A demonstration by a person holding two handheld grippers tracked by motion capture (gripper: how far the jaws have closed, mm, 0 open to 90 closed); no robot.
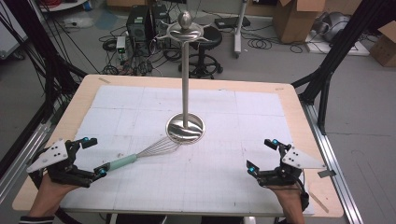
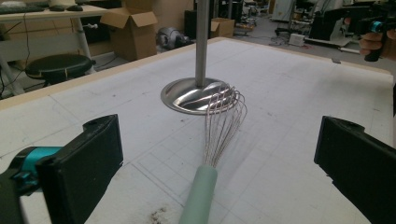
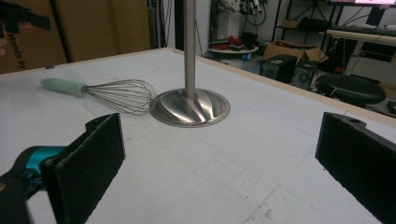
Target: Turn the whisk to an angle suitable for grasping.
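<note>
Below, in the high view, a pale wooden table (image 1: 299,100) fills the middle of the frame, most of its top covered by a white gridded mat (image 1: 224,135) with faint smudges. At frame centre stands a tall steel stand (image 1: 186,93) on a round polished base. A whisk (image 1: 140,157) with a mint-green handle lies on the mat left of centre, its wire loops touching the base rim. The left gripper (image 1: 91,156), lower left, has its jaws spread wide around the handle's end without closing on it. The right gripper (image 1: 261,156), lower right, is likewise wide open over bare mat, well apart from the whisk. Behind the table lie grey floor, tangled cables (image 1: 135,56), a black stool (image 1: 208,46) and cardboard boxes (image 1: 299,18).
</note>
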